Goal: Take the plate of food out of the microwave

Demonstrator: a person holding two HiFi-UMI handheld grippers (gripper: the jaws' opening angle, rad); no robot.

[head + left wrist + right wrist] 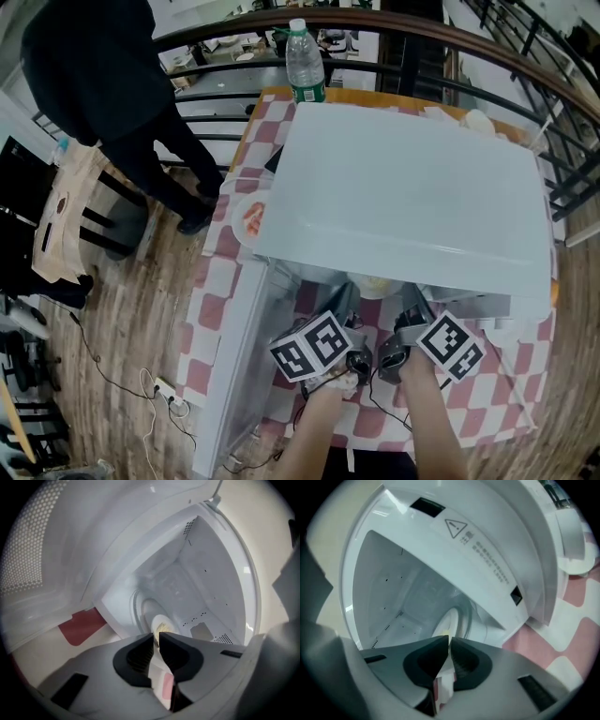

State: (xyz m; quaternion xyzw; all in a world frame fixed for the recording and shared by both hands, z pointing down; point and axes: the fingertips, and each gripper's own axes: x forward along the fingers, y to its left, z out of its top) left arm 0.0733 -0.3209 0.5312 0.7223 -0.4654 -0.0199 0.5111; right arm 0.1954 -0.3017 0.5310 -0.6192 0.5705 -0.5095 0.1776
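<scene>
Plate of food (161, 624) sat inside the microwave (403, 187) on the desk (525, 366) — my left claw (156, 638) and right claw (449, 641) each pinched nearly shut on its rim

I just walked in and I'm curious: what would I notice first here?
You'd see the big white microwave on the red-checked tablecloth, its door swung open. Inside sits a plate of food, with the left gripper and right gripper pinching its rim. A water bottle stands beyond the microwave.
</scene>
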